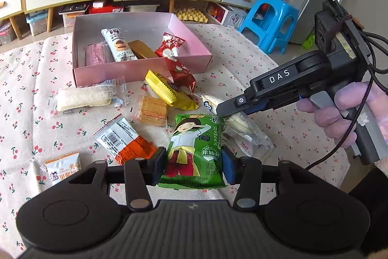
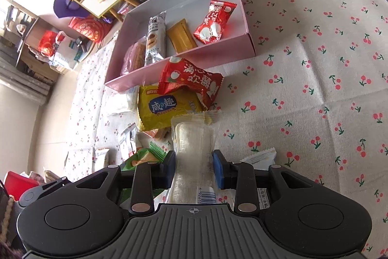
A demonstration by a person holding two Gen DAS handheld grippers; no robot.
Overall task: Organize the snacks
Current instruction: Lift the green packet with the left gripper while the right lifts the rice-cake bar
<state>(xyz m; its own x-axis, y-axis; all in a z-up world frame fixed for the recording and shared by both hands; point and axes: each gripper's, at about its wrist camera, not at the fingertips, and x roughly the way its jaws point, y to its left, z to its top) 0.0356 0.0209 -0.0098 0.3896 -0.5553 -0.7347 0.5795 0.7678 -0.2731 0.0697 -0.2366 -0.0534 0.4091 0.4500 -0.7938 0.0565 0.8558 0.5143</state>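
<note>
Green snack packet (image 1: 194, 149) lying flat on the cherry-print cloth (image 1: 278, 69) of the desk, between the blue pads of the left gripper (image 1: 194, 166), pads at each long edge; contact on either side not certain, so open or clamped cannot be told. Clear-wrapped white roll (image 2: 194, 157) just beside it to the right, pinched between the pads of the right gripper (image 2: 194, 169), wrapper pressed in at both sides, barcode end nearest the camera. Ahead of both: yellow cracker pack (image 2: 162, 108) with a red packet (image 2: 191, 79) leaning over it against the front wall of the pink box (image 1: 143, 72). Inside the box, 4 snacks side by side: a pink bar (image 1: 94, 55), a white-and-blue roll (image 1: 118, 45), a gold bar (image 1: 141, 49), another red packet (image 1: 171, 45). Loose on the cloth to the left: a long white bread pack (image 1: 82, 98), square crackers (image 1: 152, 111), an orange-and-white sachet (image 1: 123, 140), a white jam-biscuit pack (image 1: 63, 169).
</note>
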